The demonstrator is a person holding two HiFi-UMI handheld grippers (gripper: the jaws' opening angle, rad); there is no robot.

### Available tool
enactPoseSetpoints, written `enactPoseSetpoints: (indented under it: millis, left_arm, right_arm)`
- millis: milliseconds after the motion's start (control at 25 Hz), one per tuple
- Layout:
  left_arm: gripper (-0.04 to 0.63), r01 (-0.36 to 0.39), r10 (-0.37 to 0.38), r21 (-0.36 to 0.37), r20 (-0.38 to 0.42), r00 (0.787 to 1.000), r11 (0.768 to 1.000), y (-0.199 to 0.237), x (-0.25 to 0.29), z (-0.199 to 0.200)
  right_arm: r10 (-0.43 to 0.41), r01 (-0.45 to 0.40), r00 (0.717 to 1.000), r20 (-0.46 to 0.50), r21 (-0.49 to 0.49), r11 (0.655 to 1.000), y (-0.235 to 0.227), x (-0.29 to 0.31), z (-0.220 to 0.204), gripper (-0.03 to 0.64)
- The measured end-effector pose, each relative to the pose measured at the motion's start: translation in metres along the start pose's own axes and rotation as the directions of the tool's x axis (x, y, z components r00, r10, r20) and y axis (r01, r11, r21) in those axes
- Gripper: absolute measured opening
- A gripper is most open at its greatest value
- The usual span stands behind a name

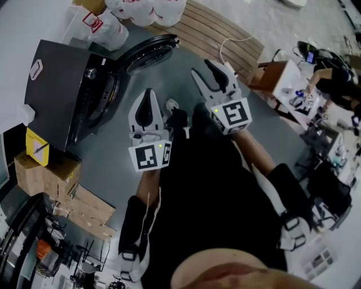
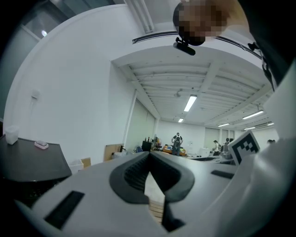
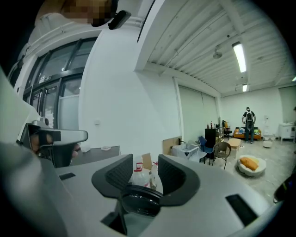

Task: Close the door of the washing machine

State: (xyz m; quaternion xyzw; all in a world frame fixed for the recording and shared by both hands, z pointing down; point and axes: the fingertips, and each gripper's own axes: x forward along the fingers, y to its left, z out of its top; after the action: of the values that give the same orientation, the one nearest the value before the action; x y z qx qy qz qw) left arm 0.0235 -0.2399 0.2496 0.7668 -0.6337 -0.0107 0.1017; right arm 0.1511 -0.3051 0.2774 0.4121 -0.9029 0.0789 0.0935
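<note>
The dark front-loading washing machine [image 1: 56,84] stands at the left of the head view, its drum opening [image 1: 101,99] facing the floor space. Its round door [image 1: 149,51] hangs swung wide open. My left gripper [image 1: 149,96] hovers just right of the opening with its jaws closed tip to tip and nothing held; in its own view the left gripper [image 2: 149,157] points past the machine top [image 2: 27,159]. My right gripper [image 1: 210,72] is farther right, near the door's edge, jaws apart. In its view the door [image 3: 138,203] shows low between the right gripper [image 3: 144,169] pads, not gripped.
White bags and jugs [image 1: 146,8] lie behind the machine beside a slatted wooden platform [image 1: 214,31]. Cardboard boxes [image 1: 45,169] sit at the machine's near side. A cluttered desk [image 1: 293,84] stands at the right. A white cable [image 1: 234,42] runs across the platform.
</note>
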Motion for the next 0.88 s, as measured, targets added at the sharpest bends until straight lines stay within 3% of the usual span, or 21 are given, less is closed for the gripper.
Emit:
enactPoseSetpoints:
  millis: [400,520,680,880]
  left_arm:
    - [0.005,-0.099,0.099,-0.007,-0.058,0.993,0.995,-0.002,0.087,-0.019]
    - [0.005,-0.155,0.154,-0.011,-0.063,0.986,0.988,-0.003,0.12,-0.02]
    - [0.005,-0.241,0.24,-0.018,-0.072,0.968,0.97,-0.006,0.16,-0.02]
    - [0.005,-0.324,0.322,-0.017,-0.083,0.943,0.946,-0.01,0.199,-0.028]
  right_arm:
    - [0.087,-0.093,0.988,-0.125,-0.041,0.995,-0.093,0.075,-0.033,0.161]
    - [0.154,-0.164,0.975,-0.163,-0.047,0.985,-0.12,0.109,-0.04,0.161]
    - [0.263,-0.28,0.939,-0.221,-0.052,0.958,-0.149,0.153,-0.051,0.161]
    - [0.385,-0.425,0.865,-0.321,-0.063,0.903,-0.172,0.197,-0.084,0.161]
